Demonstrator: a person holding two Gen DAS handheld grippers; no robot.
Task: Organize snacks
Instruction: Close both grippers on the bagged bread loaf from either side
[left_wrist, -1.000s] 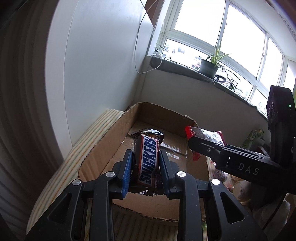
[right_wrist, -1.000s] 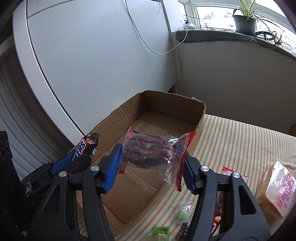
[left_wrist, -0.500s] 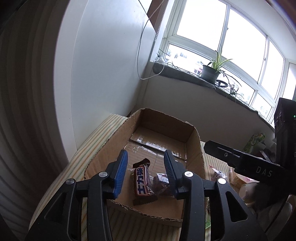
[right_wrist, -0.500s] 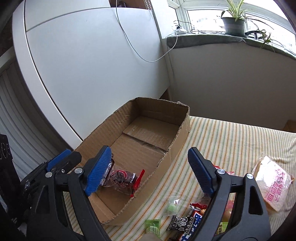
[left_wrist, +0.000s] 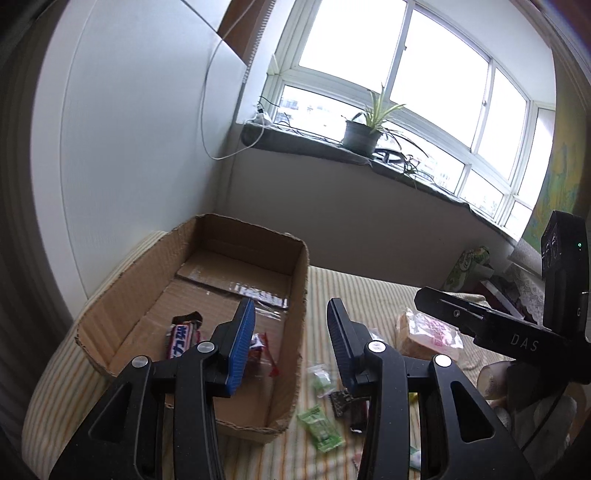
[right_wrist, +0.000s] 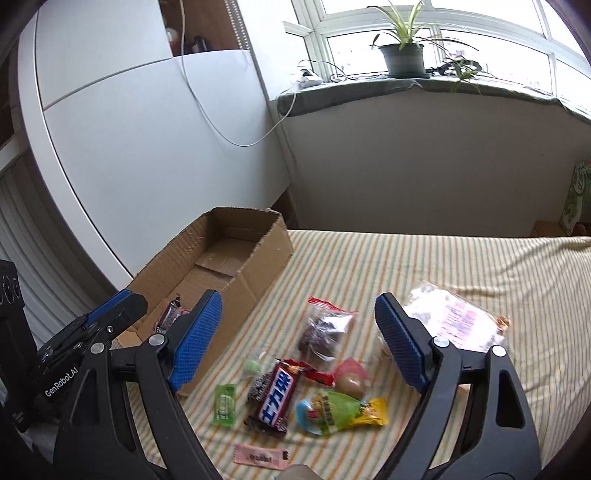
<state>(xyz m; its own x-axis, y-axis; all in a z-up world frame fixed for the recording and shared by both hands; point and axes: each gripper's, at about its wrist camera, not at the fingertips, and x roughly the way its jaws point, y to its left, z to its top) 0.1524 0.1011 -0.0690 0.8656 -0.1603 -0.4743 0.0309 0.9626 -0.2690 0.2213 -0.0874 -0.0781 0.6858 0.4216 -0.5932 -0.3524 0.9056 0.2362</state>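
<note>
Right wrist view shows both tools released and empty: the right gripper (right_wrist: 299, 343) hangs spread wide above the loose snacks (right_wrist: 314, 384) on the striped cloth (right_wrist: 480, 266), with the left gripper (left_wrist: 291, 343) parted beside the cardboard box (left_wrist: 301, 295). Early days by my read. One chocolate bar (left_wrist: 181, 339) and a red-edged packet (left_wrist: 264, 347) lie in the box; a second bar (right_wrist: 275, 398), sweets and a bread bag (right_wrist: 454, 321) wait outside.
</note>
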